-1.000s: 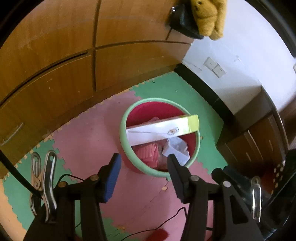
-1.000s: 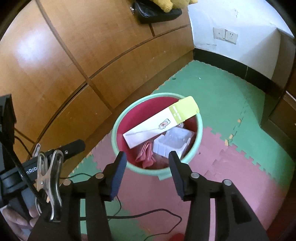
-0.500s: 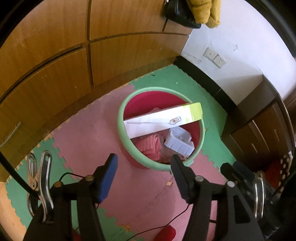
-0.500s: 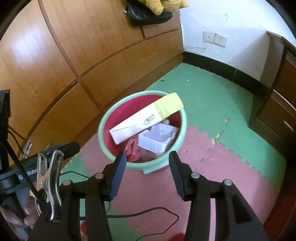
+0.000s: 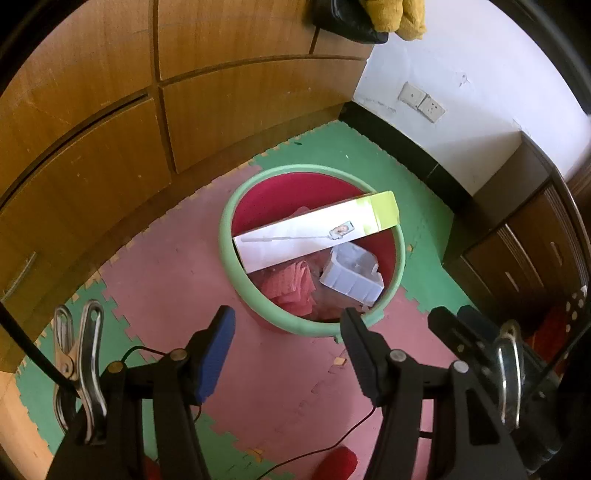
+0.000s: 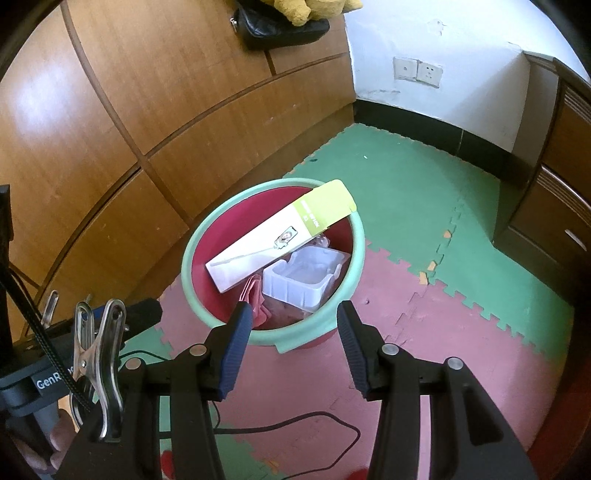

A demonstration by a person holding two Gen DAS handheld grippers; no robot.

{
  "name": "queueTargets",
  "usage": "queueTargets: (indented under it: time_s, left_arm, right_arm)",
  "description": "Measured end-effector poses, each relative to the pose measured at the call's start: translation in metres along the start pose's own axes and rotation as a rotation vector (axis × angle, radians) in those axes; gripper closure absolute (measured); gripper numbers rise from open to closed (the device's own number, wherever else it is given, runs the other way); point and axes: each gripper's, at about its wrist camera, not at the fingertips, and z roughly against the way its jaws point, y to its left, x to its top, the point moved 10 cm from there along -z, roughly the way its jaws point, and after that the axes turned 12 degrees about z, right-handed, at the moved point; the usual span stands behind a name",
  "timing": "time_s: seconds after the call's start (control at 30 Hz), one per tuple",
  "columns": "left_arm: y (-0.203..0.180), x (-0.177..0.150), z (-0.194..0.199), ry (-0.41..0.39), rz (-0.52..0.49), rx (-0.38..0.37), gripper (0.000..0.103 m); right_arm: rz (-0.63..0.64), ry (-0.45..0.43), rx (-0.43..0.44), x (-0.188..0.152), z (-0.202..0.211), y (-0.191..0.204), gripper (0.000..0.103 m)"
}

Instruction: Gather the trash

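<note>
A red bin with a green rim (image 5: 226,236) (image 6: 192,254) stands on the foam floor mat. Inside it a long white and lime box (image 5: 314,236) (image 6: 280,236) leans on the rim, beside a white plastic tray (image 5: 351,277) (image 6: 299,277) and a crumpled pink cloth (image 5: 291,284) (image 6: 255,299). My left gripper (image 5: 286,328) is open and empty, held above and short of the bin. My right gripper (image 6: 293,321) is open and empty, also above the bin's near rim.
Wooden cabinet doors (image 5: 110,110) (image 6: 147,92) stand behind the bin. A dark low cabinet (image 5: 524,236) (image 6: 557,155) is at the right. A black bag (image 6: 280,26) and a yellow cloth hang above. A thin black cable (image 6: 295,424) lies on the pink and green mat.
Both grippers have pulled back and up from the bin, which now looks smaller and farther away. The bin's contents have not moved.
</note>
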Motion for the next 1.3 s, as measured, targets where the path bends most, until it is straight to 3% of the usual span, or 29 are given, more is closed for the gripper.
queueTargets:
  time_s: [1.3]
  left_arm:
    - [-0.0005, -0.0017, -0.0045, 0.005, -0.011, 0.025, 0.041]
  right_arm:
    - [0.007, 0.011, 0.004, -0.0038, -0.0042, 0.0072, 0.054]
